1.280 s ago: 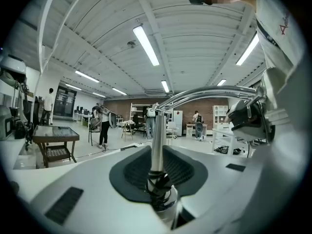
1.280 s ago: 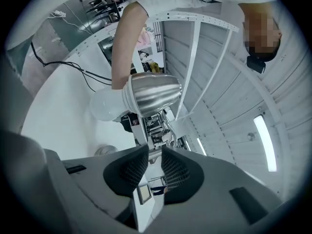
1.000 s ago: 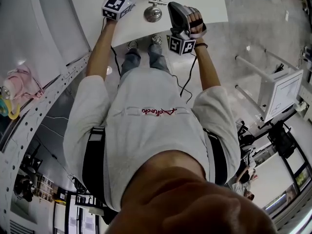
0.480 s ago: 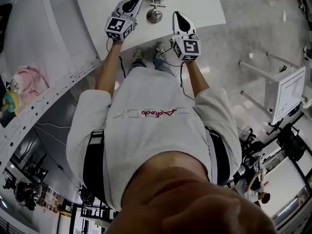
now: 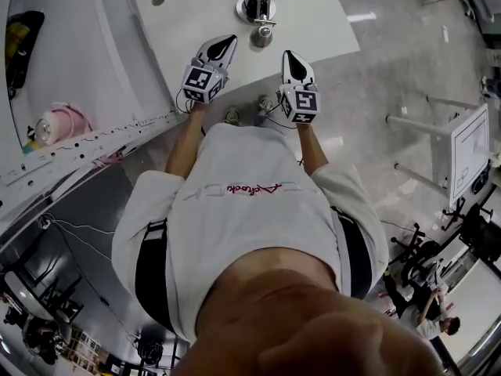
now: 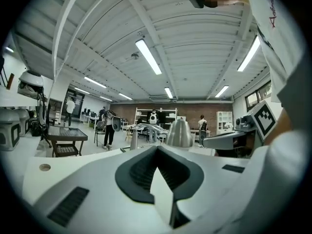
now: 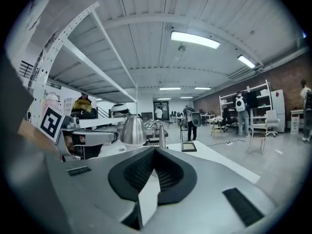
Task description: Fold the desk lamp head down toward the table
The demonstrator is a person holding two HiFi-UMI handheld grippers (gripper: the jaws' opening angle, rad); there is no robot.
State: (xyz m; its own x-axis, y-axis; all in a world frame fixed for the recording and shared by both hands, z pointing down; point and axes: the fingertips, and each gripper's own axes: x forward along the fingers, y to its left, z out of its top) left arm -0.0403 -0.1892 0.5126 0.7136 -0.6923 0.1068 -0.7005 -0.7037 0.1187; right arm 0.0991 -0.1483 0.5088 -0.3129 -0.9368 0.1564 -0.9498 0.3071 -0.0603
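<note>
Nearest us, our left hand-held gripper (image 5: 225, 44) and right hand-held gripper (image 5: 288, 56) hover side by side over the near edge of the white tabletop (image 5: 321, 18). Both are clenched on nothing, with the jaws together in each gripper view. Just beyond their tips and between them stands the desk lamp (image 5: 259, 12). Its silver, bell-shaped lamp head (image 6: 179, 133) points mouth-down, to the right of the left gripper's tips and to the left of the right one's. We cannot tell how low the head sits, because the gripper bodies cover its rim. If the fold is unfinished, we judge the jaws must open before we reach in. One gripper should steady the round base (image 5: 244, 6). The other should take the head by its narrow top and press down slowly, so the polished metal neither slips nor tips the lamp.
</note>
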